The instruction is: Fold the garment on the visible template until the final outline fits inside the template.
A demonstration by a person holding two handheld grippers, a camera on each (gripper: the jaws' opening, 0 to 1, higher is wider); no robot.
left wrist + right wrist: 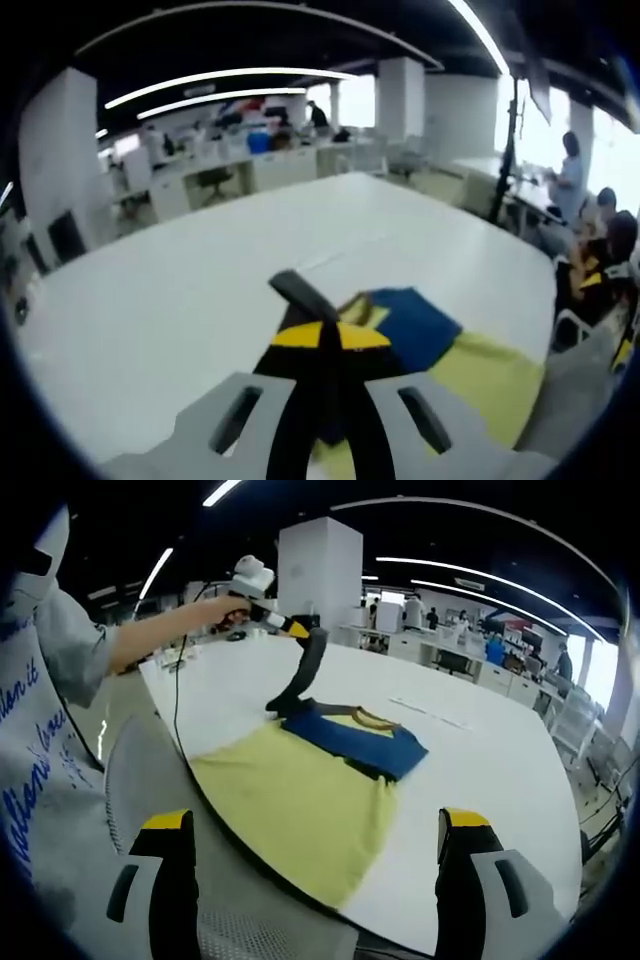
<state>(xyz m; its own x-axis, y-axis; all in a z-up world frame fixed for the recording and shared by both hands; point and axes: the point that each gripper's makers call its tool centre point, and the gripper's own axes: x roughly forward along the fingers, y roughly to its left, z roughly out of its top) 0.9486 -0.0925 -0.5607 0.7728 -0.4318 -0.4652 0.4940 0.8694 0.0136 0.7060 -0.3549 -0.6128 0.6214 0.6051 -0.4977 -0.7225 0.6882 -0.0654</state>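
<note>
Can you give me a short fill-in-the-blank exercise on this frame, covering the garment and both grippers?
1. The garment on the white table is yellow with a folded-over part coloured ____.
2. The left gripper is shut on a dark ____ of the garment, lifted above the table.
3. In the right gripper view, the right gripper has its jaws standing ____, holding nothing.
4. The garment's yellow end hangs over the table's ____.

Missing words: blue; sleeve; open; edge

Open office: ceiling light strips (pixel 225 78), white pillar (pixel 318 572), distant desks (pixel 262 168).
</note>
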